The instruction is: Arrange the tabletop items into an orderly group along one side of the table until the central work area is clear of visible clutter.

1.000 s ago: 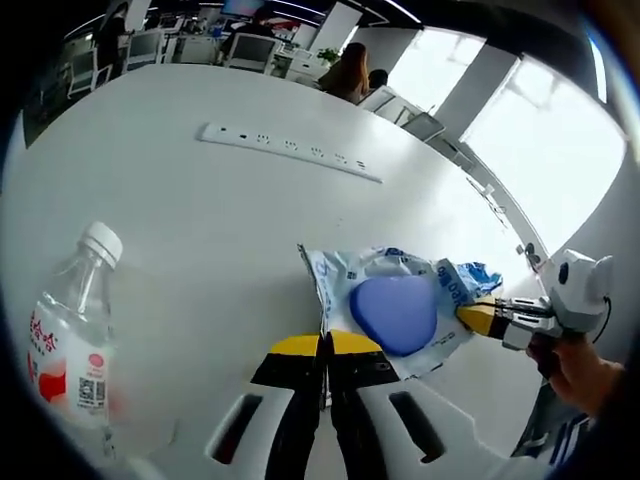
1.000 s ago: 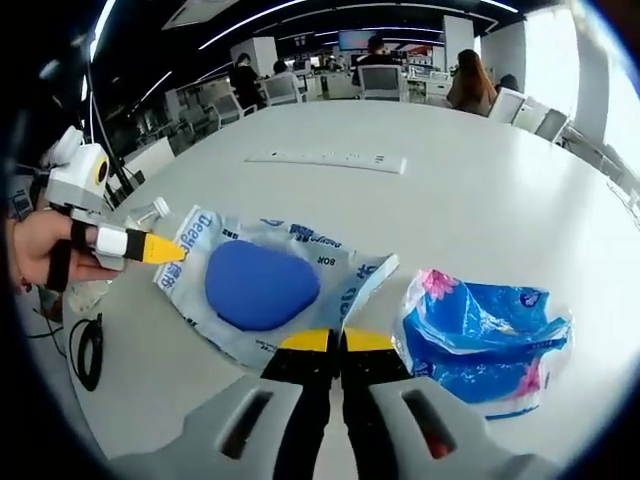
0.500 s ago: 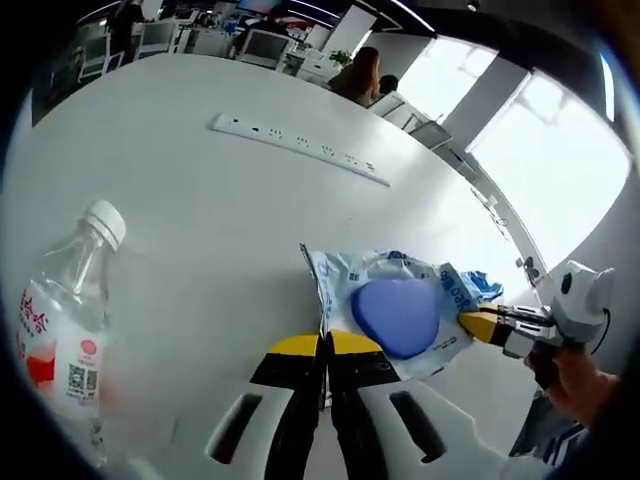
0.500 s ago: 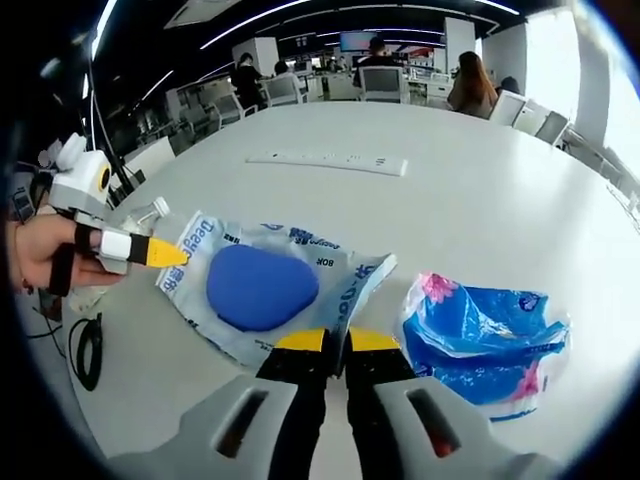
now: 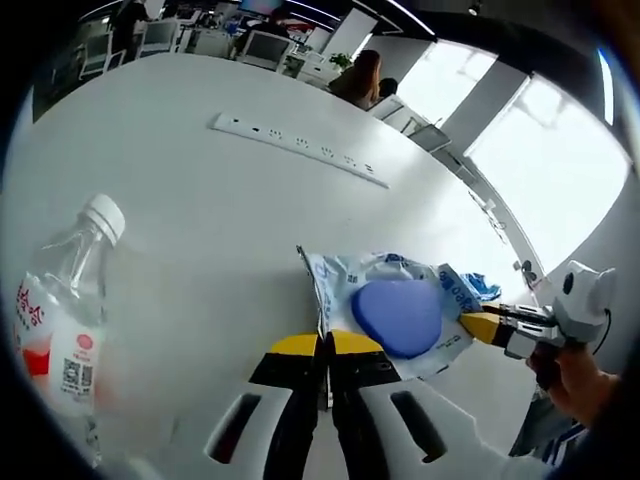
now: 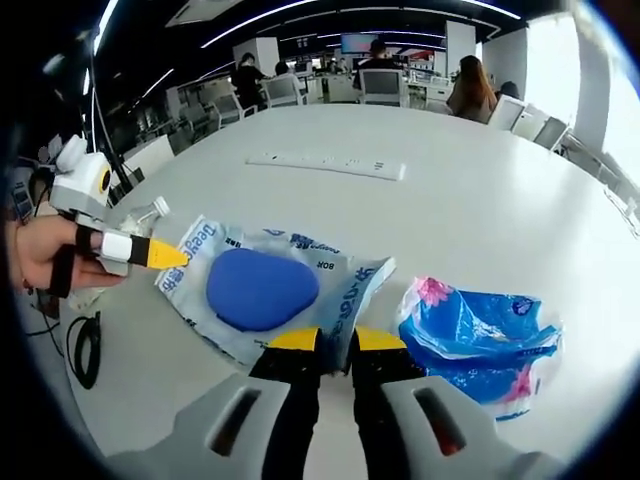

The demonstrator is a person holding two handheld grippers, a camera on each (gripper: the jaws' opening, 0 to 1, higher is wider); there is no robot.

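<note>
Pinching crinkly plastic pouch (image 6: 262, 290)

1. The left gripper view sits low over the round white worktop (image 5: 220, 190), looking along its own yellow-tipped tongs (image 5: 322, 345) towards the bright windows.
2. The right gripper view looks from the opposite side, along its own tongs (image 6: 336, 340), towards the dim office desks.
3. Both are close to, and share, the clear printed packet holding a blue rounded pad (image 5: 395, 312) (image 6: 262, 290) and the long white power strip (image 5: 297, 148) (image 6: 326, 165).
</note>
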